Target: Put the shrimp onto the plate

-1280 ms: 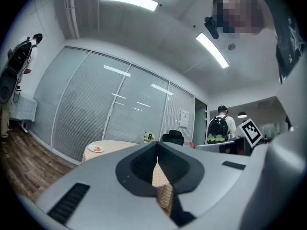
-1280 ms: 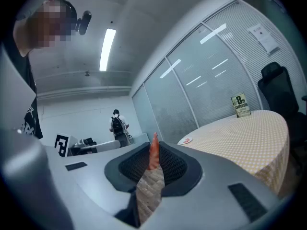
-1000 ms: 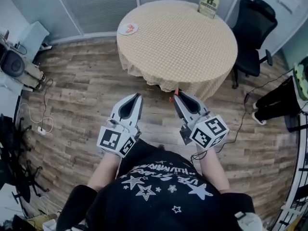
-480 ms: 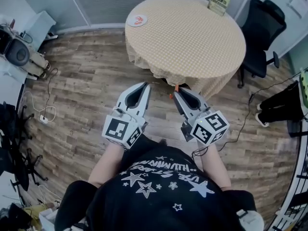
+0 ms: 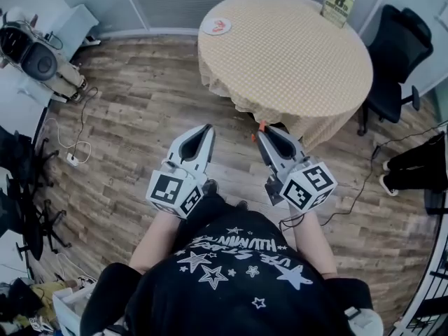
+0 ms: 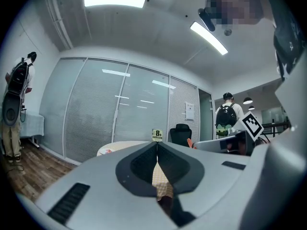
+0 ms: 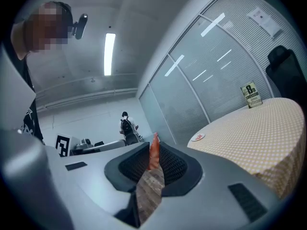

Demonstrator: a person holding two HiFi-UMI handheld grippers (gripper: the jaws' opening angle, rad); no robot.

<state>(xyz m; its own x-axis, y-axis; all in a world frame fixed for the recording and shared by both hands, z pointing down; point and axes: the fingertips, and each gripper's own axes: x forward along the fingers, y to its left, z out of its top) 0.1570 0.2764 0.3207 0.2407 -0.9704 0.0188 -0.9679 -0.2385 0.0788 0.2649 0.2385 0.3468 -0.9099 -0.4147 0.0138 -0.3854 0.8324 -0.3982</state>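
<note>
Head view shows the tabletop (image 5: pixel 294 54) further right in frame than a second ago but no nearer, so the carry seems barely advanced. The right tool (image 5: pixel 261 129) is clamped on the orange shrimp (image 7: pixel 153 153) at its tips. The left tool (image 5: pixel 207 128) is closed and empty. The plate (image 5: pixel 217 26) sits at the tabletop's far left edge, well apart from the shrimp.

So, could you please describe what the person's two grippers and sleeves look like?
The left gripper and right gripper match: light grey shells tapering to a point, with black textured pads inside. Each carries a white cube printed with black square markers. The person wears a black short-sleeved T-shirt with white stars and lettering.
</note>
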